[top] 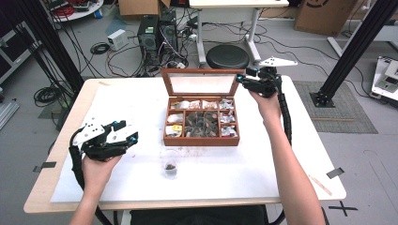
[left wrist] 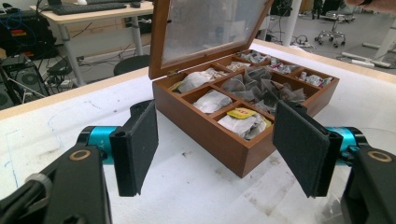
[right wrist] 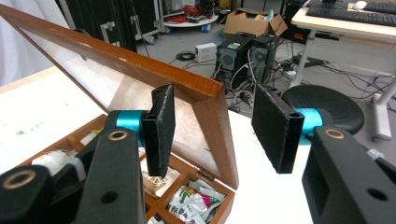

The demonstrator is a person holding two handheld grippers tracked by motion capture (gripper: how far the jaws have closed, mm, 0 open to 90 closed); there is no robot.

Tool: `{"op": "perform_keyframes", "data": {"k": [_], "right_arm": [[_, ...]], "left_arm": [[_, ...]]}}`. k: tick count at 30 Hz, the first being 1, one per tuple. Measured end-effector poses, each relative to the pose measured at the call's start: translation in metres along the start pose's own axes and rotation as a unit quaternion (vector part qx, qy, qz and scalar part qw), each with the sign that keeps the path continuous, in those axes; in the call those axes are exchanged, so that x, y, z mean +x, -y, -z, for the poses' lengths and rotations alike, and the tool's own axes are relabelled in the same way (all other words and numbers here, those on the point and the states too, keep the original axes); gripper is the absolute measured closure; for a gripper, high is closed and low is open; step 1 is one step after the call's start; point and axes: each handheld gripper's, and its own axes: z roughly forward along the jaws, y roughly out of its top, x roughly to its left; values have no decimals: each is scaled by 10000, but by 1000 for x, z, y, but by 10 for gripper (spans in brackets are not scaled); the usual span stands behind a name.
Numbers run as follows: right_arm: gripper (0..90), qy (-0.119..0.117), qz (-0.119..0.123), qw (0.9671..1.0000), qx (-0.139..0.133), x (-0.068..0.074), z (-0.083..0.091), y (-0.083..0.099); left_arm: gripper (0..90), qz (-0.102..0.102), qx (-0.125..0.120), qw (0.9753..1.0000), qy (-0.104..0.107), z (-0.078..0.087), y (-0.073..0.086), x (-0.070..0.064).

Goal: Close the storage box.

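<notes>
An open wooden tea box (top: 201, 139) stands at the middle of the white table, its glass lid (top: 202, 85) raised toward the far side. Its compartments hold several tea bags, one with a yellow tag (left wrist: 242, 113). My right gripper (top: 244, 75) is open at the lid's top right corner. In the right gripper view the lid's wooden edge (right wrist: 140, 65) runs between the jaws of the right gripper (right wrist: 212, 121), touching neither pad. My left gripper (top: 127, 132) is open and empty, left of the box. The left gripper (left wrist: 215, 119) points at the box's near corner (left wrist: 238, 156).
A small clear glass (top: 170, 168) with something dark inside stands on the table in front of the box. Behind the table are a black stool (top: 227, 56), computer towers (top: 155, 35) and loose cables. The table's wooden edge (top: 56, 140) lies close to my left hand.
</notes>
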Motion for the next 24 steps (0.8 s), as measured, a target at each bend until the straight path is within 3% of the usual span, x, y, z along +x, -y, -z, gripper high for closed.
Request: {"op": "perform_keyframes", "data": {"k": [12,24], "right_arm": [[474,134,39,9999,81,7,5,4],[474,37,-94,9999,133,12,9,18]], "left_arm": [[315,16,-20,10000,-17,0,1,-1],[315,6,0,10000,-18,0,1,-2]]}}
